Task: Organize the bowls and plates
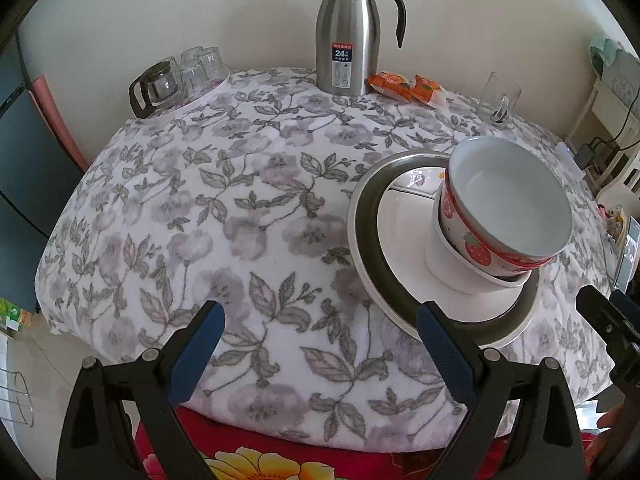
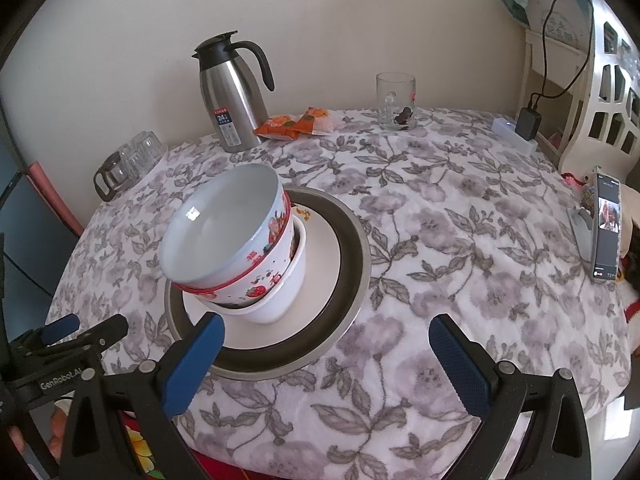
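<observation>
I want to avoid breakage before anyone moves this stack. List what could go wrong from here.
1. The strawberry-patterned white bowl sits tilted in the plain white bowl beneath, so a nudge could tip it out.
2. The bowls stand off-centre on the white plate inside the round metal pan; lifting the pan could slide them.
3. The soft floral tablecloth looks uneven, so the stack may rock. Both the left claw and the right claw are open.

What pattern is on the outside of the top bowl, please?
Red strawberries with a red band on white, on the top bowl; clearest in the right wrist view.
</observation>
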